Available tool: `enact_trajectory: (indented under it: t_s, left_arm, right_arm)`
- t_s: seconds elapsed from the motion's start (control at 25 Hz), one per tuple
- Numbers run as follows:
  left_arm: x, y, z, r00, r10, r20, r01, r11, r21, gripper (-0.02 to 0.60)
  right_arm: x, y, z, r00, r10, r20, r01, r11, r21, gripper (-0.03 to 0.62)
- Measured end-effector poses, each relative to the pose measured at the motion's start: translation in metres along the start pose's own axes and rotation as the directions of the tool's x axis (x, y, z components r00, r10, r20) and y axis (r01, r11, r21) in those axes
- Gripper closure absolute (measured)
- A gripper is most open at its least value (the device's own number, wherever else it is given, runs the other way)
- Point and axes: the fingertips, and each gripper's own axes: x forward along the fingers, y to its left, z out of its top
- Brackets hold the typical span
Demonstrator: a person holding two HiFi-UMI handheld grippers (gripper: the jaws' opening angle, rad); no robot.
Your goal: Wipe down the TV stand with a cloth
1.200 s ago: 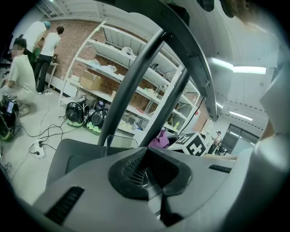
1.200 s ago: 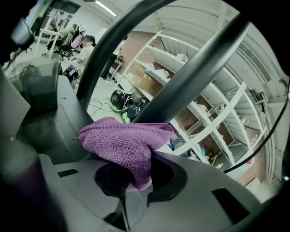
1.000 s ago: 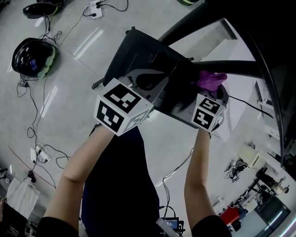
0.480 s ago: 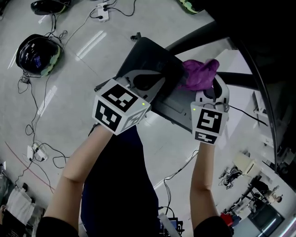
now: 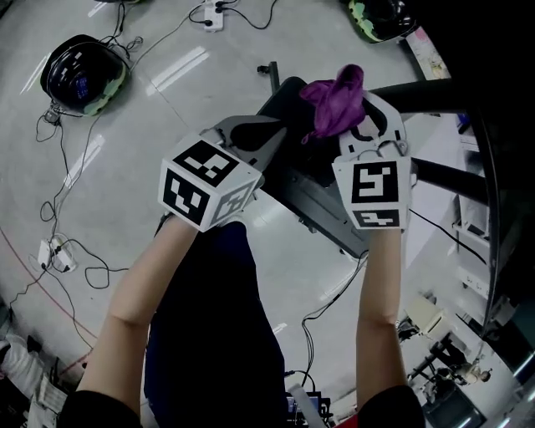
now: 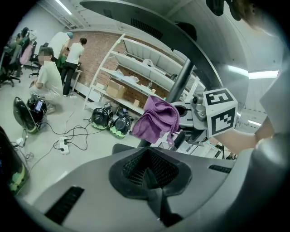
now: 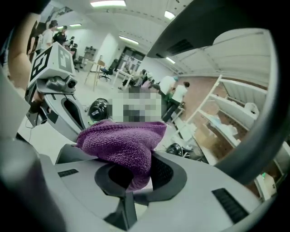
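Note:
A purple cloth (image 5: 333, 102) bunches out of my right gripper (image 5: 347, 117), which is shut on it and held in the air above the TV stand's black base (image 5: 313, 188). The right gripper view shows the cloth (image 7: 121, 144) draped over the jaws of that gripper (image 7: 131, 188). My left gripper (image 5: 269, 138) is to the left at about the same height, shut with nothing in it (image 6: 149, 181). The left gripper view shows the cloth (image 6: 156, 118) hanging beside the stand's dark column (image 6: 180, 84). Black stand arms (image 5: 451, 96) run to the right.
Black and green helmets (image 5: 84, 71) lie on the grey floor at the upper left, with a power strip (image 5: 216, 12) and loose cables (image 5: 63, 251). Shelving (image 6: 136, 68) and several people (image 6: 50, 74) are at the room's far side.
Both grippers have risen and moved forward. The right gripper has carried the purple cloth up off the stand base. The left gripper stays shut and empty.

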Motion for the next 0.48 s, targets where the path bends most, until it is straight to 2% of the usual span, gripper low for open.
enact_trajectory:
  t_s: [0.2, 0.28, 0.48]
  left_arm:
    - [-0.012, 0.025, -0.006, 0.999, 0.046, -0.001, -0.046, 0.999, -0.024, 0.575]
    - [-0.015, 0.034, -0.007, 0.998, 0.059, -0.003, -0.059, 0.998, -0.034, 0.575]
    - [-0.016, 0.05, -0.009, 0.997, 0.074, -0.004, -0.074, 0.996, -0.051, 0.575]
  right_arm:
    - [0.051, 0.029, 0.004, 0.979, 0.184, -0.092, -0.192, 0.978, -0.083, 0.519]
    - [0.071, 0.04, 0.001, 0.958, 0.241, -0.153, -0.261, 0.957, -0.128, 0.519]
    - [0.108, 0.061, -0.011, 0.903, 0.324, -0.282, -0.386, 0.901, -0.2, 0.519]
